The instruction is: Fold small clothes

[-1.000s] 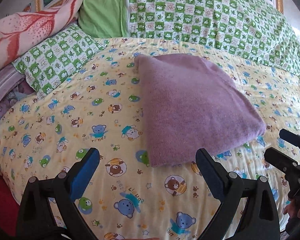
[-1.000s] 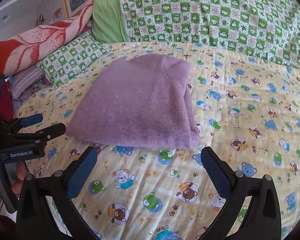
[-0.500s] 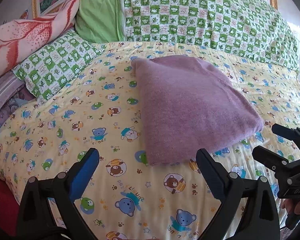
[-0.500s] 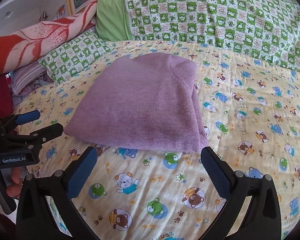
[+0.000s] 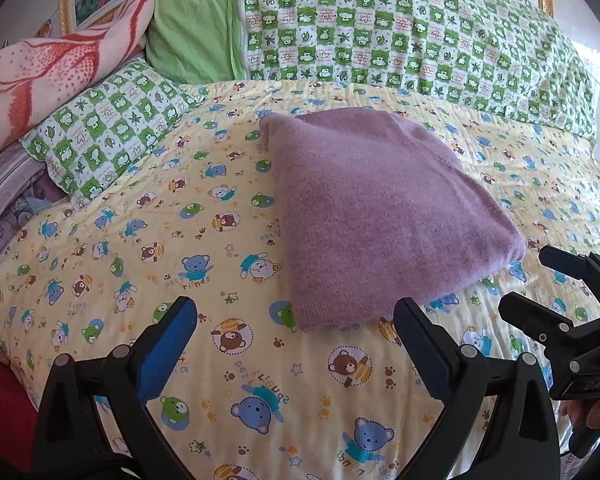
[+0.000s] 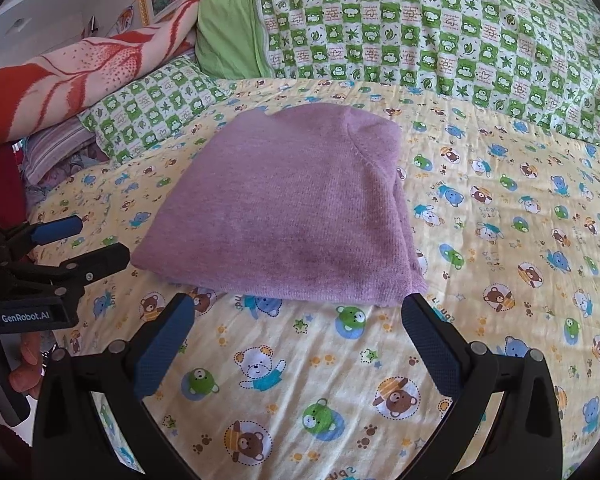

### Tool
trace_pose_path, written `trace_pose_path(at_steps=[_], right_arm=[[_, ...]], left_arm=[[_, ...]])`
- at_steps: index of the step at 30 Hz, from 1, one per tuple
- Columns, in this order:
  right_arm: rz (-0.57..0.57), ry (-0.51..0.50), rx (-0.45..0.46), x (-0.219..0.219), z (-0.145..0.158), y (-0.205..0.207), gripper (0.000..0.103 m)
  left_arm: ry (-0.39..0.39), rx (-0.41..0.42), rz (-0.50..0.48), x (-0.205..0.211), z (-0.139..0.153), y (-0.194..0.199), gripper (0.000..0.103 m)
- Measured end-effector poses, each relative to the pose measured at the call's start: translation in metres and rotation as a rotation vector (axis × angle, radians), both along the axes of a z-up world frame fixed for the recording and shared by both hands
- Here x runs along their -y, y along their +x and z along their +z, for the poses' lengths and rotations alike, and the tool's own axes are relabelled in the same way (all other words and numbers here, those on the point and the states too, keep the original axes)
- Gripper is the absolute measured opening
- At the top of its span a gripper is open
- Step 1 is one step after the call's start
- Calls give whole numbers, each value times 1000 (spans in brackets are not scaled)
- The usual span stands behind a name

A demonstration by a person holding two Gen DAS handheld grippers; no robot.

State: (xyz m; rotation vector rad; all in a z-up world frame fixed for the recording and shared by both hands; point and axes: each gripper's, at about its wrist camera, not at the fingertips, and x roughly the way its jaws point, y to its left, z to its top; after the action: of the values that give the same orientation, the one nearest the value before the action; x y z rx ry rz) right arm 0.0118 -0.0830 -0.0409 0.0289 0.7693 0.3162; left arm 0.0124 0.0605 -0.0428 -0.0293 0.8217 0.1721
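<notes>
A purple knitted garment (image 5: 380,216) lies folded into a flat, roughly square bundle on the yellow bear-print bedsheet (image 5: 140,240). It also shows in the right wrist view (image 6: 292,208). My left gripper (image 5: 296,320) is open and empty, just short of the garment's near edge. My right gripper (image 6: 296,316) is open and empty, also just short of that edge. Each gripper shows at the side of the other's view: the right one (image 5: 528,280) at the garment's right corner, the left one (image 6: 96,240) at its left corner.
A green-and-white checked quilt (image 5: 400,28) and a plain green pillow (image 5: 192,28) lie along the head of the bed. A smaller checked pillow (image 5: 100,128) and a red-and-pink blanket (image 5: 48,80) are at the left. The bed's left edge drops off near a red cloth (image 5: 0,400).
Both grippers have drifted slightly closer to the folded garment; it looks a little larger in both views. The garment has not moved. Both stay open.
</notes>
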Motion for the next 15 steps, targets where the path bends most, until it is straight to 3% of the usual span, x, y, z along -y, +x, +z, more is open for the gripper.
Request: trace_pose_path(at_steps=[15], right_arm=[[12,7,-1,-2,0,4,103]], left_arm=[[-3,-9,-7,-1,-1,1,99]])
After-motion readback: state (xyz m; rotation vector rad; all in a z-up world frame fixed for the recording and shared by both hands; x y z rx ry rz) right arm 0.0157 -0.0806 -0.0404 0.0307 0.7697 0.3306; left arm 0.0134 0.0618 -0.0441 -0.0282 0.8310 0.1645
